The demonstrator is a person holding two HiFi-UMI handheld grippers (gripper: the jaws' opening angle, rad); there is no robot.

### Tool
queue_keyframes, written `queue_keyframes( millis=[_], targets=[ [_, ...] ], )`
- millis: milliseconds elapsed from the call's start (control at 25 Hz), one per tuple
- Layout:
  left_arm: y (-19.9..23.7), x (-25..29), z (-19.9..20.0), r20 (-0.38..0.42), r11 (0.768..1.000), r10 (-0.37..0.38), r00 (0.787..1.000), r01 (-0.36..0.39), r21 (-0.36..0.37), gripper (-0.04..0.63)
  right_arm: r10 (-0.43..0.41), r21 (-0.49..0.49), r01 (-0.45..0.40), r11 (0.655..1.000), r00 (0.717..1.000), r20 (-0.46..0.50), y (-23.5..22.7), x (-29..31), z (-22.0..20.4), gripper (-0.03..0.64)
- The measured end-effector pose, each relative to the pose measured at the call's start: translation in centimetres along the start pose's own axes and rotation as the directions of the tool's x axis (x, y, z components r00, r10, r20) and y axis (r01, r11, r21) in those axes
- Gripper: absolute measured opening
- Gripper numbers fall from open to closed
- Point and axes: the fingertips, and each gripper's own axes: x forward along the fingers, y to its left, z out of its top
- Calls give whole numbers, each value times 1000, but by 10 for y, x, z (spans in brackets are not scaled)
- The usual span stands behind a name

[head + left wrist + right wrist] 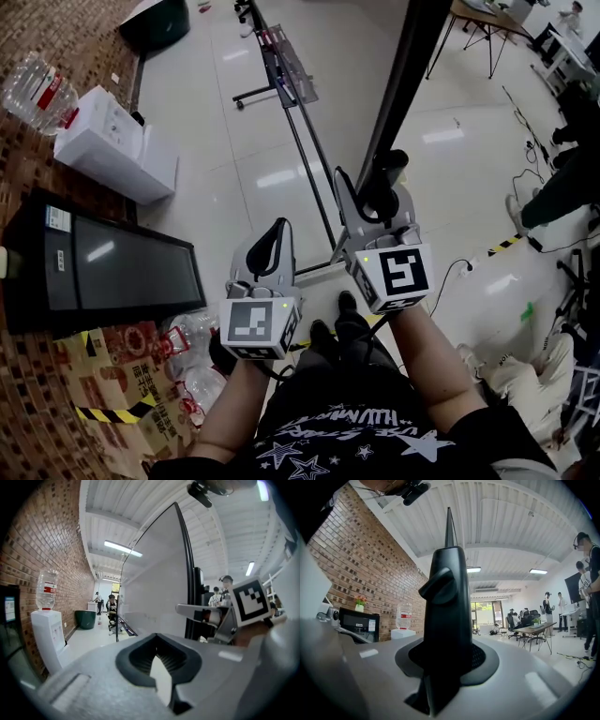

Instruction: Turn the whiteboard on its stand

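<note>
Your right gripper [375, 194] clamps the whiteboard [405, 75] edge; left gripper [272, 249] slack, empty. Monitor [112, 267], dispenser [112, 145], bottles [201, 382] crowd the floor [234, 159] at your left.

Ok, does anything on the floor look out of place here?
Yes: clear water jugs lie on their sides on flattened cardboard by the brick wall, not standing upright. Nothing else stands out.
</note>
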Motion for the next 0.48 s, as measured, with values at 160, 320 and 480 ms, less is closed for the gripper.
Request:
queue_keyframes(
  millis=[160, 320, 480],
  targets=[
    [-15, -15, -9, -8, 1000, -19, 1000, 19, 0, 5, 2, 7, -2, 1000, 1000, -6, 4, -31, 0, 135],
    [-38, -22, -15, -6, 999, -41, 999, 42, 13, 5, -4, 5, 4, 1000, 1000, -1, 4, -61, 3, 135],
    [-61, -28, -16, 16, 999, -33, 999, 32, 28, 5, 0, 3, 0, 1000, 1000, -8, 5, -87, 5, 135]
  ],
)
